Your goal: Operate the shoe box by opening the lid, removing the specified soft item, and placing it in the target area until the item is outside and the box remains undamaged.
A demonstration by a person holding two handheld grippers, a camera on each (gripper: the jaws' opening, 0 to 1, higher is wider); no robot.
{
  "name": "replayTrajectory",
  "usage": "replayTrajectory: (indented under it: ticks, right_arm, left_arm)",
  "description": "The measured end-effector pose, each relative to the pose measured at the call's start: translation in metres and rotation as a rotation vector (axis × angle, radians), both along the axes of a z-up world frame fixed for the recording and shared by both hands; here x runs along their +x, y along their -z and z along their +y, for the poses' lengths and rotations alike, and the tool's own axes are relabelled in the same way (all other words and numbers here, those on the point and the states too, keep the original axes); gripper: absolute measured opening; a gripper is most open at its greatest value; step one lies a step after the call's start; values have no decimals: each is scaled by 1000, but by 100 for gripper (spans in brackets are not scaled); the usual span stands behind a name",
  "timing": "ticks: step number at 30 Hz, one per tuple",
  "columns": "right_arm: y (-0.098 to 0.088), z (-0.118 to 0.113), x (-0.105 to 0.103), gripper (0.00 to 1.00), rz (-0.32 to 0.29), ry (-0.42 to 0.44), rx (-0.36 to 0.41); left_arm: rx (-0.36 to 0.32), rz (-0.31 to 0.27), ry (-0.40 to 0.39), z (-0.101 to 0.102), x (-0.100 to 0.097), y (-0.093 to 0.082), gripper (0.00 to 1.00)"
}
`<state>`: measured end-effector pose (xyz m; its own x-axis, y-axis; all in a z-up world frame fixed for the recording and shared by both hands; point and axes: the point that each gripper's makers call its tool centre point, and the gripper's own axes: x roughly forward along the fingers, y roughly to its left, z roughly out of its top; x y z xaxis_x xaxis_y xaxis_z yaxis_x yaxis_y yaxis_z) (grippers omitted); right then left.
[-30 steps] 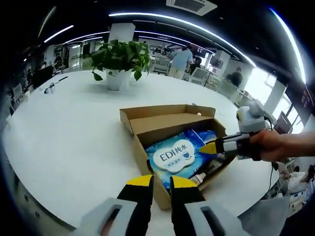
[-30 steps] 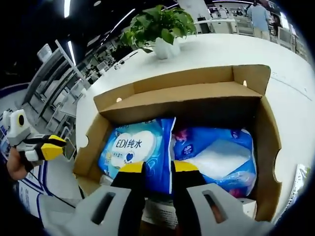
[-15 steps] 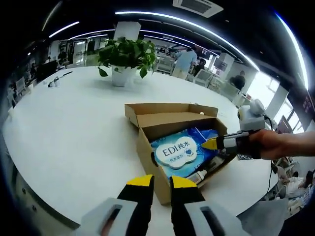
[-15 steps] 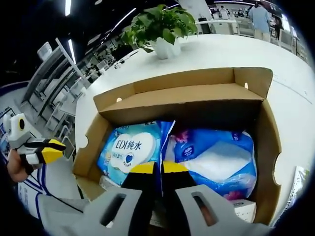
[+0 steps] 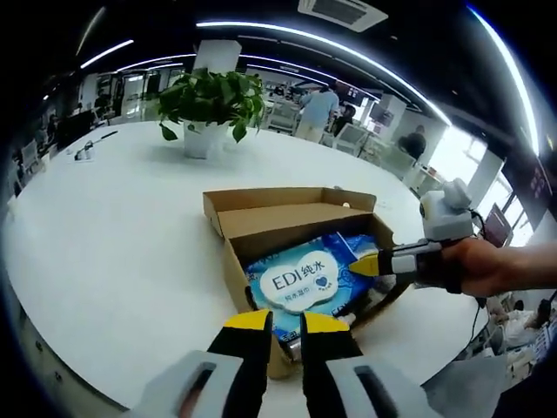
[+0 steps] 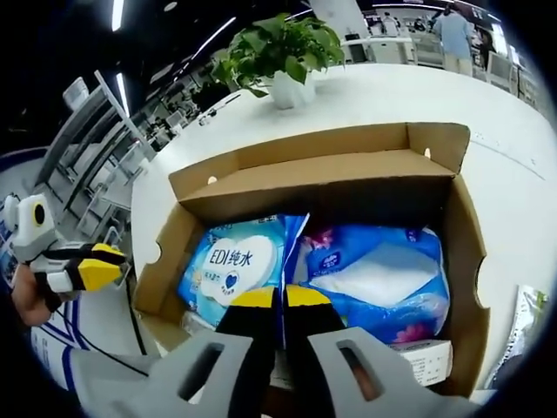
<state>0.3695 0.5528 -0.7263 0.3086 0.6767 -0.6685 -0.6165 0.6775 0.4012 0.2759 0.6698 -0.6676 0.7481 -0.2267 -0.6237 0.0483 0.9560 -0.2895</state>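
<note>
An open brown cardboard shoe box (image 5: 261, 218) sits on the white round table, its lid folded back. Inside lies a blue wet-wipes pack (image 5: 296, 280) with a white "EDI" label. My right gripper (image 6: 280, 300) is shut on the right edge seam of that wet-wipes pack (image 6: 235, 261), over the box's near wall. The same right gripper (image 5: 364, 264) reaches into the box from the right, held by a hand. My left gripper (image 5: 285, 320) hovers at the near corner of the box, jaws a narrow gap apart with nothing between them. The left gripper (image 6: 91, 266) stays outside the shoe box (image 6: 322, 170).
A second blue soft pack (image 6: 383, 279) and a small white carton (image 6: 426, 359) lie beside the wipes in the box. A potted plant (image 5: 207, 104) stands at the back of the table (image 5: 104, 235). A clear packet (image 6: 522, 318) lies right of the box. People stand far behind.
My right gripper's jaws have shut on the wipes pack's edge seam, which stood loose between them a second ago. The left gripper's camera has swayed slightly; its jaws look unchanged.
</note>
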Motion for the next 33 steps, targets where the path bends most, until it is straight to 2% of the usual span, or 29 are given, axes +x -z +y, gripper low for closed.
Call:
replayTrajectory:
  ticks: [8,19,25,33]
  right_arm:
    - [-9,-5,2,0,-13,38,28]
    - [-28,-28,12,0,-45,94,61]
    - [-32,-41,12,0,-51,137,73]
    - [-35,-47,8,0,-56,161,84]
  left_arm:
    - [-4,0,28,-9,7,-1,14]
    - [-28,11,84,-27,18,5,17]
    - [-26,12,121,-37,28,5,17]
    - [-33,25,155,-49,35,11,18]
